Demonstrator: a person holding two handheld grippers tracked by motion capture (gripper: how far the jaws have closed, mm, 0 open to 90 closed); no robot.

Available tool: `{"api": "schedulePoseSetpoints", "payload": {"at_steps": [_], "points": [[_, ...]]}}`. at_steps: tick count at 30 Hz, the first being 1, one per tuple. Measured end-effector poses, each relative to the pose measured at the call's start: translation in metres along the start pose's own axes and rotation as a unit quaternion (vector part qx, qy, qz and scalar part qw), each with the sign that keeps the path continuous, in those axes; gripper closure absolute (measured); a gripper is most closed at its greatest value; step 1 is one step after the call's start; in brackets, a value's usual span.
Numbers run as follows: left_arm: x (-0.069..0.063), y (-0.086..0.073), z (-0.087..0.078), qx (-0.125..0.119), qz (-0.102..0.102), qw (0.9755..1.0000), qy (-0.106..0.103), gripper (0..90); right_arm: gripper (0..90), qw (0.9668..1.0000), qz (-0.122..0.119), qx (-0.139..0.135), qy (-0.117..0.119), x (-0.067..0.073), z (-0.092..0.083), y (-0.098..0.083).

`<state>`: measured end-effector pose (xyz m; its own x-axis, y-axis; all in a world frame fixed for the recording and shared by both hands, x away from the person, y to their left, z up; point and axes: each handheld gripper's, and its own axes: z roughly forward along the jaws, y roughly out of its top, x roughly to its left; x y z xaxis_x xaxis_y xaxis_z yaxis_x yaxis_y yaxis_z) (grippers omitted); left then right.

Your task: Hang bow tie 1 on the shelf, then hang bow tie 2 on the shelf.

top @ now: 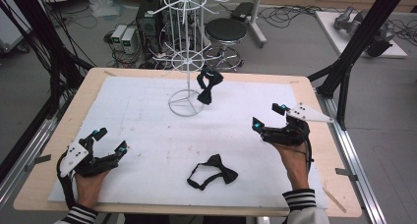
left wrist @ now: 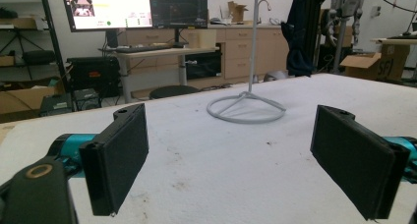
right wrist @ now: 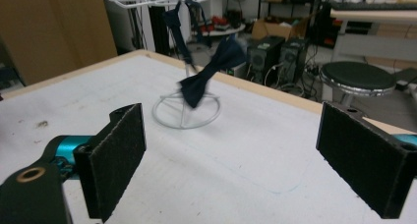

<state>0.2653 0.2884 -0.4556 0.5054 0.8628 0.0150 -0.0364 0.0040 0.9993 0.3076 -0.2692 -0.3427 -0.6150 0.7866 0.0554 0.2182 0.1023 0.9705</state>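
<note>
Striped sleeve cuffs come in over the near edge of the counter [top: 305, 86], one toward each near corner, and each forearm ends in a hand wrapped around a hand-held gripper. On the near-left part of the white mat [top: 147, 130], the left hand-held gripper [top: 110, 140] lies low and points away from the person and slightly toward the middle; its two black jaws stand wide apart with nothing between them, and in the left gripper view only bare mat shows between the pads. Toward the right edge, the right hand-held gripper [top: 269, 116] sits farther out from the person, its wrist extended and its tips aimed toward the far middle of the counter; its jaws are also spread wide and hold nothing. One black bow tie [top: 212, 172] lies flat on the mat close to the near edge, about midway between the two hands and apart from both. A second bow tie [top: 208, 86] hangs from the white wire rack [top: 186, 57], whose ring base stands near the middle of the far edge; the right gripper view shows this tie dangling, blurred, above the ring.
</note>
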Motion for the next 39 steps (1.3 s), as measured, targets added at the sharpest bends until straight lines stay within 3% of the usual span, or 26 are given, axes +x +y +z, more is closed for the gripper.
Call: {"api": "schedulePoseSetpoints", "payload": {"at_steps": [9,22,30,36,39], "points": [[0.0,0.0,0.0,0.002,0.002,1.0,0.001,14.9,10.8,0.9993,0.011,-0.036,-0.001,0.01,-0.024,-0.031],[0.0,0.0,0.0,0.004,0.0,1.0,0.002,14.9,10.8,0.9995,0.015,-0.026,-0.009,0.013,-0.04,-0.063],[-0.001,0.0,0.001,0.006,0.007,1.0,0.002,14.9,10.8,0.9994,0.018,-0.026,-0.013,0.013,-0.043,-0.068],[0.0,0.001,0.002,0.008,0.001,1.0,0.005,14.9,10.8,0.9996,0.005,-0.025,-0.012,0.014,-0.042,-0.068],[0.0,0.0,0.002,0.008,-0.001,0.9999,0.007,14.9,10.8,0.9996,0.009,-0.025,-0.013,0.013,-0.043,-0.069]]}}
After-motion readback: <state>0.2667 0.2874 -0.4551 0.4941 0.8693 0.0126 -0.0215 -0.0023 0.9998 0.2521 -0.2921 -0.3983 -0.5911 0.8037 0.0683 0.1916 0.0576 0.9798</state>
